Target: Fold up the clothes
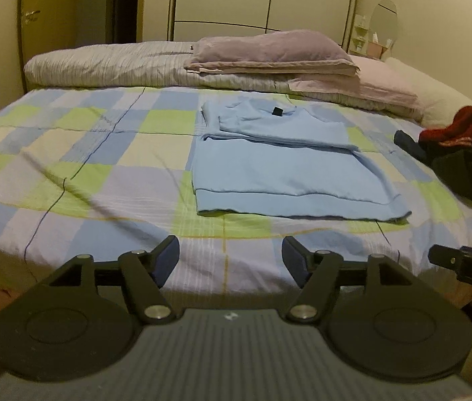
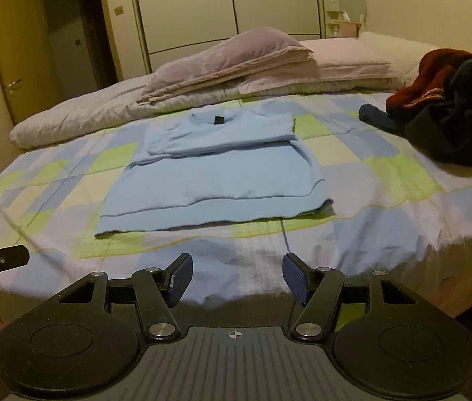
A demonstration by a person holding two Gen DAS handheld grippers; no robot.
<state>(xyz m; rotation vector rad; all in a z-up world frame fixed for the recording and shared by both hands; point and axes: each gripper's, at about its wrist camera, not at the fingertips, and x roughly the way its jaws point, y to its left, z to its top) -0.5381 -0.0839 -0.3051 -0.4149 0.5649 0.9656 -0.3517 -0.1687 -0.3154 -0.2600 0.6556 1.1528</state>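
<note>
**One sweatshirt half done, pile still waiting**

Your pale blue cotton sweatshirt (image 1: 279, 163) lies mid-bed on the checked blue-green bedspread (image 1: 68, 153), sleeves tucked in, final fold probably left. Left gripper (image 1: 230, 257) and right gripper (image 2: 237, 275) hover spread apart, empty. Dark red-and-navy clothes heap (image 2: 449, 107) looks untouched.

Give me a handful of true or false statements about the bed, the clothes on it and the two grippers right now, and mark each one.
1. The light blue sweatshirt lies flat on the checked bedspread with its sleeves folded in. True.
2. The left gripper is clamped on the sweatshirt's hem. False: it is open, short of the garment.
3. A heap of dark and red clothes sits to the sweatshirt's right. True.
4. The right gripper holds a red garment. False: it is open and holds nothing.
5. The lilac pillow rests on the sweatshirt. False: it lies beyond it.
</note>
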